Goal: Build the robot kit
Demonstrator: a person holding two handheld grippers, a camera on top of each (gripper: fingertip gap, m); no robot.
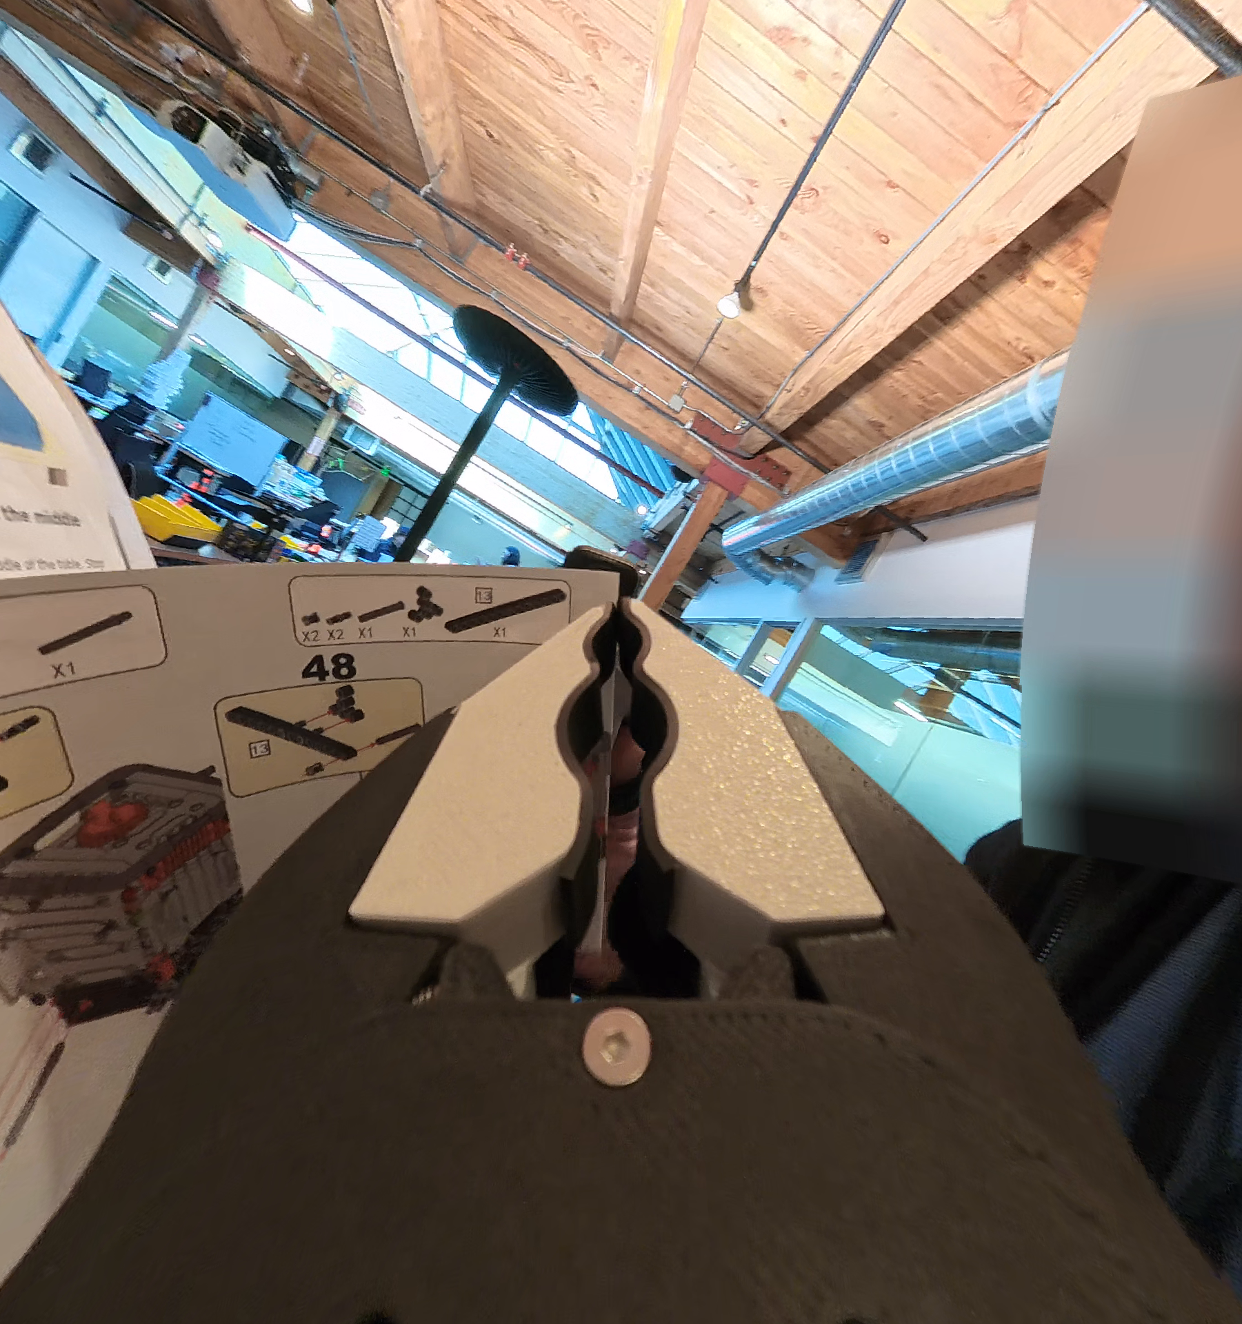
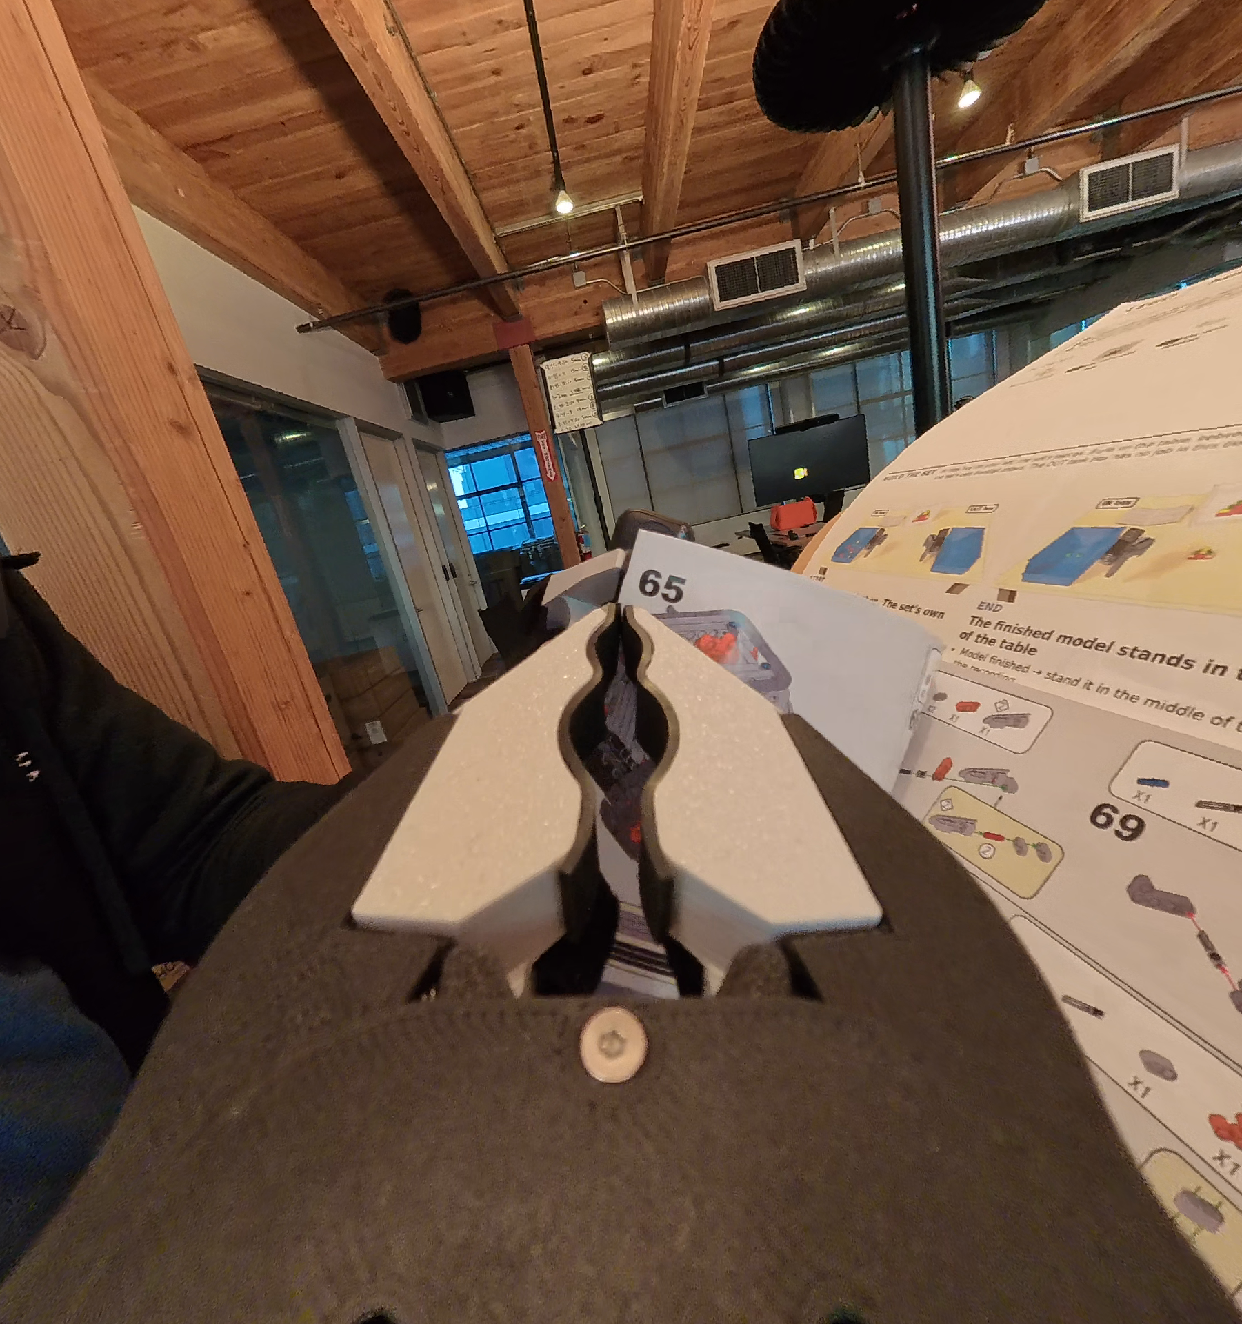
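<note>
My left gripper (image 1: 619, 609) points upward and is shut on the right edge of a white instruction-booklet page (image 1: 245, 680); the thin sheet runs edge-on between the grey fingers (image 1: 503, 774). My right gripper (image 2: 619, 610) also points upward and is shut on another booklet page (image 2: 782, 645) printed with a grey and red model; the print shows through the slot between its fingers (image 2: 747, 788). The left gripper's grey fingertip (image 2: 585, 577) shows just behind the right one, close to it. More open booklet pages (image 2: 1105, 931) spread to the right.
A larger printed sheet (image 2: 1105, 573) curves behind the booklet and also shows in the left wrist view (image 1: 16, 466). A person's dark jacket (image 1: 1141, 1003) is close by. A black pole lamp (image 2: 919, 251) and a wooden post (image 2: 102, 358) stand behind, under a wooden ceiling. The grippers are tip to tip, or close to it.
</note>
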